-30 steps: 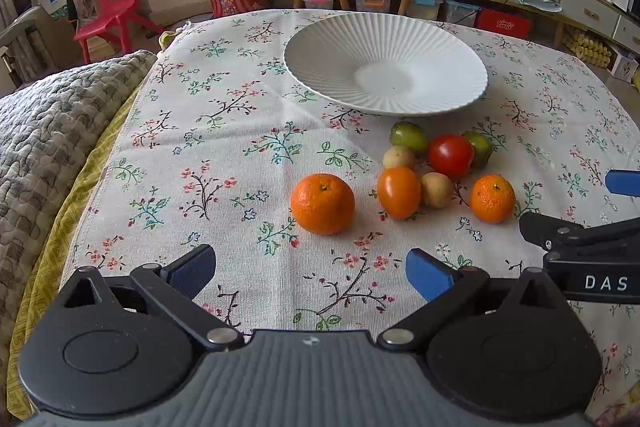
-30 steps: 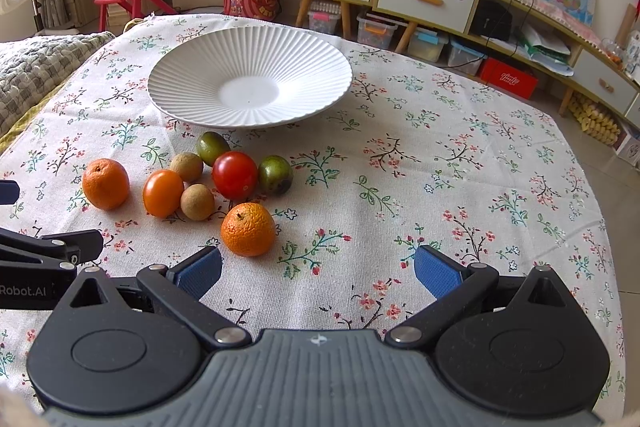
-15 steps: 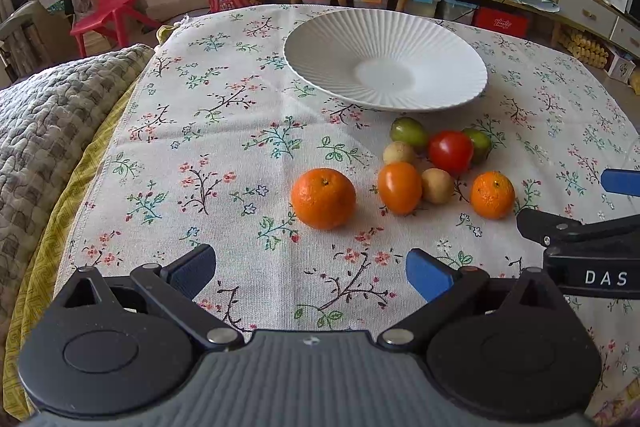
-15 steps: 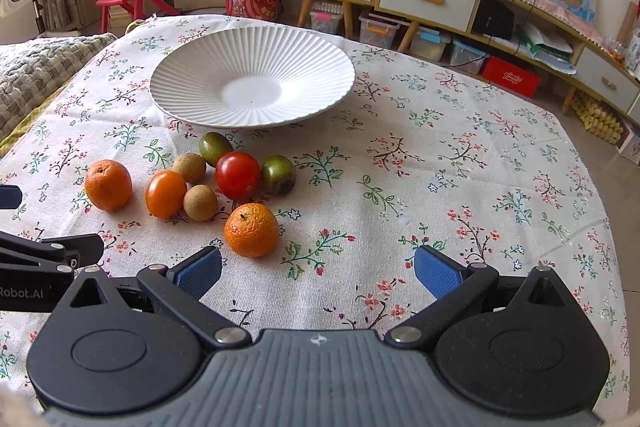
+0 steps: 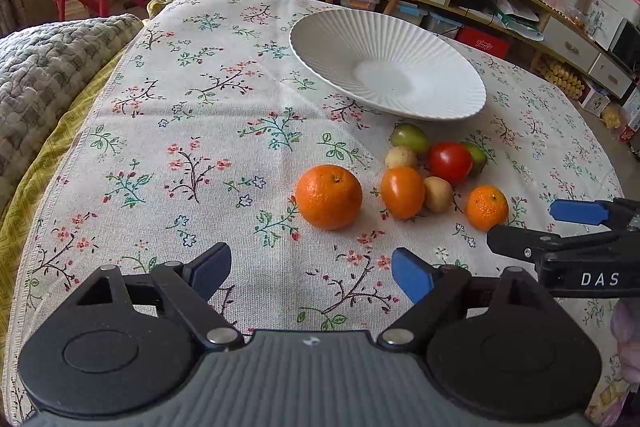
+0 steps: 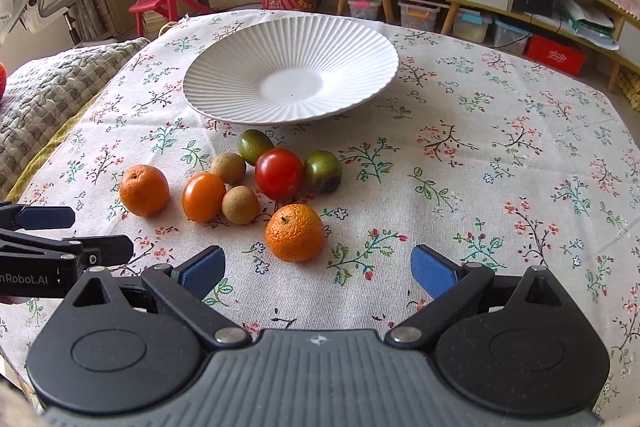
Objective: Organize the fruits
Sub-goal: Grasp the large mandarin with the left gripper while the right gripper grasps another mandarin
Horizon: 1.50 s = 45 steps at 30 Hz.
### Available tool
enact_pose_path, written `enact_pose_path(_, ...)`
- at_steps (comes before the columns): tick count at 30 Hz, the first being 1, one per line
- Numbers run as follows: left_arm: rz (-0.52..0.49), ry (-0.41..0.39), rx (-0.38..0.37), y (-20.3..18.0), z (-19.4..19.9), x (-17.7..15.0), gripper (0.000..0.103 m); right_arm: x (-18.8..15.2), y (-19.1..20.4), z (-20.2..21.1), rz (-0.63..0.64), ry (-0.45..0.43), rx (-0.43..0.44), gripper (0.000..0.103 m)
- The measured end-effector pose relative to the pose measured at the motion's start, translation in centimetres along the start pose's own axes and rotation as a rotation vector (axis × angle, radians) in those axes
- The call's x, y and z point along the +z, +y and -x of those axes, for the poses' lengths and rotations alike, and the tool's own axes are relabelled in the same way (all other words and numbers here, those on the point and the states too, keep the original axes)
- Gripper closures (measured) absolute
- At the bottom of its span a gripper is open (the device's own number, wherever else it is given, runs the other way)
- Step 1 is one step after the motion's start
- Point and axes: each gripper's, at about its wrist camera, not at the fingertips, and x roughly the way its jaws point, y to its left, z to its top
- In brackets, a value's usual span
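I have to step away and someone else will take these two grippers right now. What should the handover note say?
Left gripper: open, empty, just short of the big orange.
Right gripper: open, empty, just short of the small orange.
White plate: on the floral cloth, nothing in it.
Between the plate and the grippers, all on the cloth: orange tomato, red tomato, two green fruits, two small brown fruits.
Done: nothing moved to the plate yet.
Left: all eight fruits; the two oranges look easiest to take first.
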Motion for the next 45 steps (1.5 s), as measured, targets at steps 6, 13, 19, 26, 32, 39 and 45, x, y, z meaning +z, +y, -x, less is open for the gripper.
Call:
enact_pose_path(6,-0.01,-0.031,-0.056,0.1,-0.8,0.0,0.053,-0.3,0.7,-0.8,0.041,-0.013,0.034,0.035)
enact_pose_path(13,-0.046,-0.09,-0.072,-0.3,-1.6,0.2,0.069,-0.4,1.0,-1.3,0.076,-0.014,0.028,0.052)
enact_pose_path(19,-0.035,-0.113,-0.078,0.1,-2.4,0.4,0.076,-0.4,0.9,-1.4,0.082,-0.023,0.025,0.061)
enact_pose_path(26,-0.06,-0.137,-0.068,-0.2,-2.5,0.4,0.076,-0.4,1.1,-1.6,0.099,-0.03,0.023,0.069)
enact_pose_path(32,-0.057,-0.152,-0.072,-0.1,-2.8,0.4,0.076,-0.3,1.1,-1.6,0.099,-0.033,0.02,0.071)
enact_pose_path(39,-0.09,-0.169,-0.058,-0.5,-2.8,0.4,0.078,-0.3,1.1,-1.6,0.097,-0.032,0.019,0.071)
enact_pose_path(45,-0.09,-0.173,-0.056,-0.4,-3.1,0.6,0.076,-0.2,1.0,-1.5,0.083,-0.027,0.02,0.071)
